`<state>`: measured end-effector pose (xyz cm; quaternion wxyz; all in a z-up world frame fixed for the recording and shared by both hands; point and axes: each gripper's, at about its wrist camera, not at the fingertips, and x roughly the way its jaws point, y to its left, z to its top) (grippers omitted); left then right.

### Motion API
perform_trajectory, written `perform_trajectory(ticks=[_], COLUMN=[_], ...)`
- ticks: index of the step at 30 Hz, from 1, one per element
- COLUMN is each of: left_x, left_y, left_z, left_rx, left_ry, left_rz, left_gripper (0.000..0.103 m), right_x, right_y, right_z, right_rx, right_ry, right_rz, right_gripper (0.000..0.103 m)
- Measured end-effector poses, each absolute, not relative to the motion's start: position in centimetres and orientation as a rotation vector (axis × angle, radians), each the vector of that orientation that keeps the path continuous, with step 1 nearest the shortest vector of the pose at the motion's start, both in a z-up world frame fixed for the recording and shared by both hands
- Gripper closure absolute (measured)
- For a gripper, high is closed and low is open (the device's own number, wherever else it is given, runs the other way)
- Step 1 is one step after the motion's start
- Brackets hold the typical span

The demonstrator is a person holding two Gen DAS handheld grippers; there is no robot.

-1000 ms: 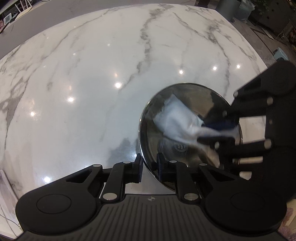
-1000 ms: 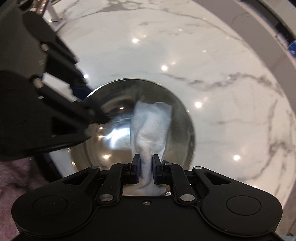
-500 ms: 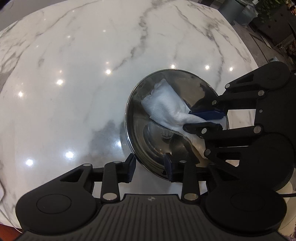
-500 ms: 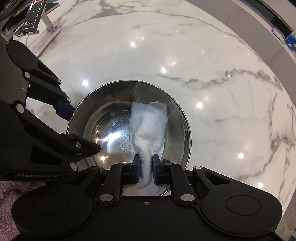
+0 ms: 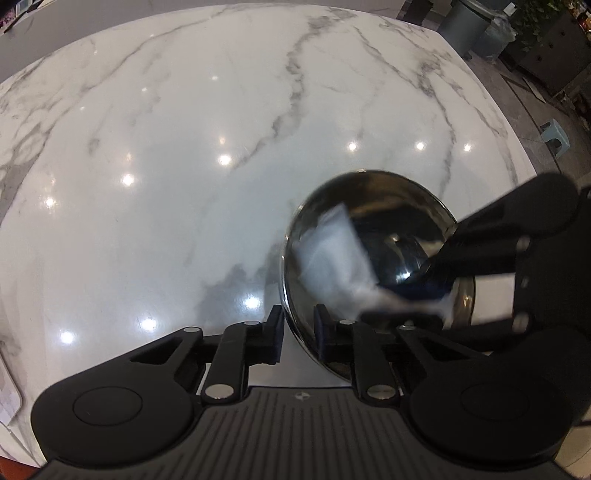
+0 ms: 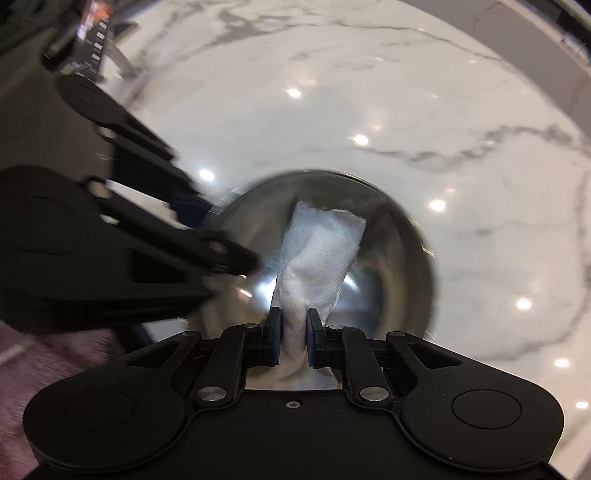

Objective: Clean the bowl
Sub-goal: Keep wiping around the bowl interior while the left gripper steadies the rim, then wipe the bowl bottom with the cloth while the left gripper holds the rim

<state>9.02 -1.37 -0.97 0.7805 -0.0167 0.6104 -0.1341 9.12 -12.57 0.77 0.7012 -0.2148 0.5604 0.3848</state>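
A shiny steel bowl (image 5: 391, 218) sits on the white marble table (image 5: 184, 166). My left gripper (image 5: 298, 332) straddles its near rim, one pad outside and one inside, the jaws closing on the rim. My right gripper (image 6: 294, 336) is shut on a twisted white paper towel (image 6: 317, 251), whose free end lies pressed inside the bowl (image 6: 402, 258). From the left wrist the towel (image 5: 332, 258) looks blurred against the bowl's left wall, with the right gripper (image 5: 424, 291) reaching in from the right. The left gripper (image 6: 221, 236) shows blurred at the bowl's left rim.
A dark device on a stand (image 6: 85, 40) sits at the table's far left in the right wrist view. Pink fuzzy fabric (image 6: 55, 365) is at the lower left. Grey bins (image 5: 469, 26) and a small stool (image 5: 554, 133) stand on the floor past the table's edge.
The left jaws opened off the rim half a second ago and have closed on it again. The towel has swept across the bowl's inside, and both views are now blurred by motion.
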Motion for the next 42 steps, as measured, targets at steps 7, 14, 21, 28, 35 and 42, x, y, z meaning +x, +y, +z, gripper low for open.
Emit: perform_trajectory(ticks=[7,14,21,28,35,42], left_x=[8.9,9.0,8.9,9.0,9.2,9.0], left_y=[-1.7,-2.0,-1.9,-1.6,-1.5,-1.2], left_z=[-1.0,-0.9,-1.0,-1.0,-0.9,-0.8], left_rx=[0.016,0.053,0.041,0.032,0.024,-0.001], left_ry=[1.310,1.311,1.313,1.310,1.301,1.304], left_rz=[-0.302,-0.295,-0.288,-0.296,-0.296,-0.290], left_gripper=[0.088,0.088,0.088,0.087,0.086,0.086], right_x=[9.4,9.4,9.7,10.1,10.5,10.2], right_y=[-12.7,-12.1,-12.2,-12.1,-11.3,-11.2], right_z=[0.7,0.8,1.8,2.1,0.5,0.0], right_rx=[-0.478,-0.624,-0.742,-0.805,-0.802,-0.757], right_ry=[1.188,1.097,1.027,0.978,1.011,1.032], right_rz=[0.865,0.796,0.746,0.727,0.737,0.777], right_gripper=[0.092,0.092,0.092,0.093,0.093,0.092])
